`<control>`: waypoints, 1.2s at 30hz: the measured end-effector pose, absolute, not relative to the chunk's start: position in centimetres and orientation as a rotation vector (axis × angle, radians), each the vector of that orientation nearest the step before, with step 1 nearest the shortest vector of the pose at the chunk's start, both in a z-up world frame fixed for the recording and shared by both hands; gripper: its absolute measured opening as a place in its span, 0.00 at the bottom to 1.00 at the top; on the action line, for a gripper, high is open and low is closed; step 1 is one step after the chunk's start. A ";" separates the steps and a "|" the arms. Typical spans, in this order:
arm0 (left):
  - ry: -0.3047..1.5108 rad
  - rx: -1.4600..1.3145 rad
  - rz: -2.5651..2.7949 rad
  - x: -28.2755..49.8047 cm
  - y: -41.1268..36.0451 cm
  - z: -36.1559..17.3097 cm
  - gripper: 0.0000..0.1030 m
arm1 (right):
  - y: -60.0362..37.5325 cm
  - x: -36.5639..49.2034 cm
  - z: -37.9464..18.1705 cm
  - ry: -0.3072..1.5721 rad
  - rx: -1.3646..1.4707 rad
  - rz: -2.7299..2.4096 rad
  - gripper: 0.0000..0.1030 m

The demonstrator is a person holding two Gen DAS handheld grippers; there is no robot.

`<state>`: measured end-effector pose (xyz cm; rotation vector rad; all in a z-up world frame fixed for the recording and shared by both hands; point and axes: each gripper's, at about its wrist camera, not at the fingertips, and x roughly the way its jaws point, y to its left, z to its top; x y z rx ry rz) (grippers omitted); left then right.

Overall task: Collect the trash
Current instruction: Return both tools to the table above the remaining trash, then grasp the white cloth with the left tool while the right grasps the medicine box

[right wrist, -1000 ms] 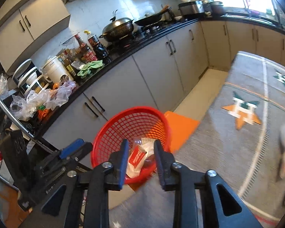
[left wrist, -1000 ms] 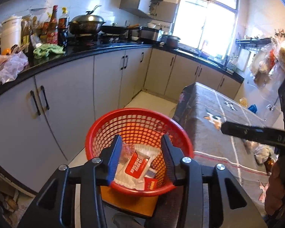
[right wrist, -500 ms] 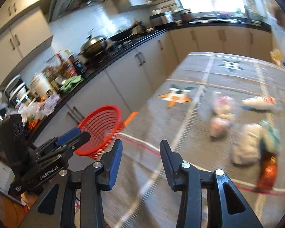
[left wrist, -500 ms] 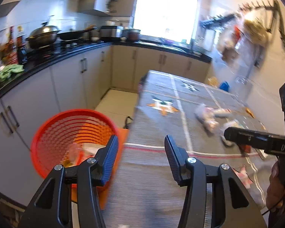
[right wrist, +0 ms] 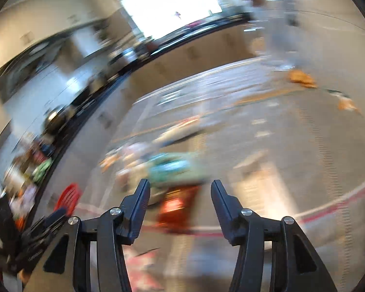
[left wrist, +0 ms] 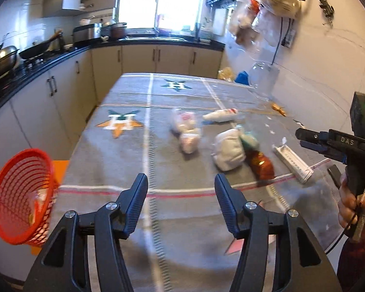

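My left gripper [left wrist: 181, 189] hangs over the near end of the grey tablecloth [left wrist: 124, 160] with its jaws opening and nothing between them. My right gripper [right wrist: 180, 196] is opening too, also empty, over a blurred red-orange packet [right wrist: 175, 206] lying just ahead of its fingertips. From the left wrist camera that same gripper shows at the right edge, held in my hand [left wrist: 355, 202]. Off the table's left side sits the red mesh basket [left wrist: 22, 194], with a few wrappers inside it. The trash lies further out on the cloth: an orange-red sachet [left wrist: 260, 163] touching a crumpled white bag [left wrist: 228, 150], a white flat box [left wrist: 292, 163] to their right, a clear bag with pale contents [left wrist: 186, 131] to their left, and beyond those a small white bottle on its side [left wrist: 220, 115]. At the far end a clear plastic jar [left wrist: 265, 80] stands against the wall, below hanging bags [left wrist: 262, 7].
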<state>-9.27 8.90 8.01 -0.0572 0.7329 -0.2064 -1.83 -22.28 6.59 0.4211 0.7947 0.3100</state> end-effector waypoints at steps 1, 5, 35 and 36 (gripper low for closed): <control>0.744 -0.057 -0.225 -8.6 8.0 7.9 0.56 | -23.8 -1.7 6.4 0.793 0.450 0.285 0.56; 0.790 -0.063 -0.267 -5.8 5.6 7.5 0.58 | -27.1 -1.7 5.5 0.791 0.524 0.265 0.56; 0.839 0.030 -0.271 -0.3 -0.1 3.8 0.21 | -22.4 2.9 3.0 0.877 0.275 0.101 0.57; 0.837 0.028 -0.272 -0.4 0.0 3.8 0.21 | -22.0 3.0 2.9 0.879 0.246 0.082 0.57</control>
